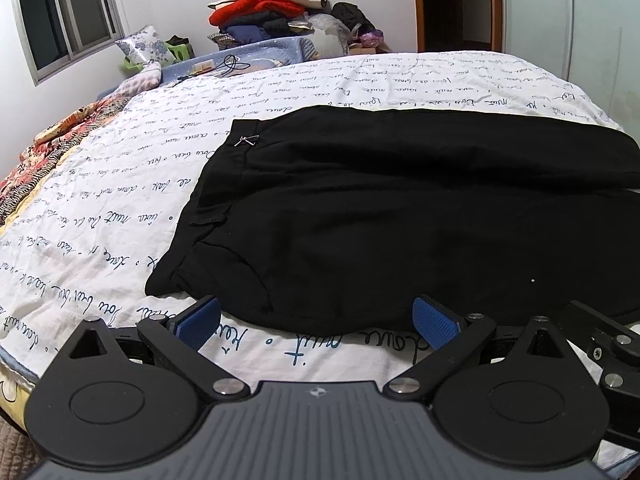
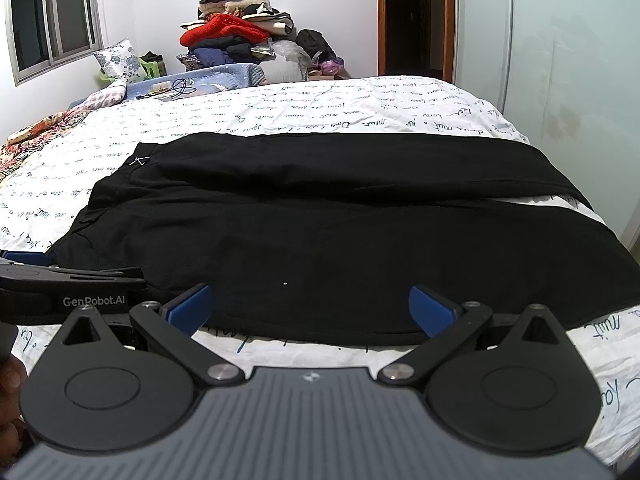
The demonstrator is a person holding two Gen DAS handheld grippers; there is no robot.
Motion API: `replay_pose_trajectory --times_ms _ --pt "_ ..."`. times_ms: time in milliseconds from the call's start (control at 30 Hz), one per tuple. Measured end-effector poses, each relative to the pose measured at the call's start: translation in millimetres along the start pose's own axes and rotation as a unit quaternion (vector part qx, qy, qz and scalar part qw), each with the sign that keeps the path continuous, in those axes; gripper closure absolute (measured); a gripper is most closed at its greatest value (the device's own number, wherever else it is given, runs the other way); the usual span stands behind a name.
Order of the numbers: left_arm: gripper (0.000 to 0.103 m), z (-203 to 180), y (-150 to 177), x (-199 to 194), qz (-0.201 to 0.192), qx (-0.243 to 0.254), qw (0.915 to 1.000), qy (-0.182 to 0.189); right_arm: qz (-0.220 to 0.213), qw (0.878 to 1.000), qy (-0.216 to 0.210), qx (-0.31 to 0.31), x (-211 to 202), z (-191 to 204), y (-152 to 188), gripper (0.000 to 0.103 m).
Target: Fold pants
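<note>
Black pants (image 1: 380, 208) lie flat across a white bed sheet with blue handwriting print (image 1: 120, 200), waistband to the left, legs running right. A small metal clasp (image 1: 247, 141) marks the waistband. My left gripper (image 1: 316, 320) is open, its blue pads at the near hem by the waist end. My right gripper (image 2: 310, 308) is open at the near edge of the pants (image 2: 340, 240), farther along the leg. The left gripper's body shows at the left of the right wrist view (image 2: 72, 284). Neither gripper holds cloth.
A pile of clothes (image 1: 272, 8) stands behind the bed. A floral blanket (image 1: 48, 148) lies at the bed's left edge, pillows (image 1: 144, 48) behind it. A wardrobe door (image 2: 560, 60) stands to the right. The bed's front edge is just under the grippers.
</note>
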State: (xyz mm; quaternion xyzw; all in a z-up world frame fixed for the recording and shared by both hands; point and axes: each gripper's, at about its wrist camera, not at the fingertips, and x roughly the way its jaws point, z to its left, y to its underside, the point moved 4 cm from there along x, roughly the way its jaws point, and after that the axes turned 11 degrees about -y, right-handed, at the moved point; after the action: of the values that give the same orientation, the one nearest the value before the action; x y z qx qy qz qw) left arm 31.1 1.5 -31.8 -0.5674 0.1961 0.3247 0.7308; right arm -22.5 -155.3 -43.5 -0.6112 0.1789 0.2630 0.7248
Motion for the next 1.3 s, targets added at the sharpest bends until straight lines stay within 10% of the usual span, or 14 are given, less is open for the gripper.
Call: replay_pose_trajectory --times_ms 767,1300 --pt "0.0 9 -11 24 0.002 0.008 0.9983 -0.057 -0.008 1.0 -0.014 -0.018 20 -4 -7 0.0" --pt "0.0 51 -80 83 -0.041 0.007 0.9989 0.022 -0.032 0.994 -0.091 -0.057 45 -27 -61 0.0"
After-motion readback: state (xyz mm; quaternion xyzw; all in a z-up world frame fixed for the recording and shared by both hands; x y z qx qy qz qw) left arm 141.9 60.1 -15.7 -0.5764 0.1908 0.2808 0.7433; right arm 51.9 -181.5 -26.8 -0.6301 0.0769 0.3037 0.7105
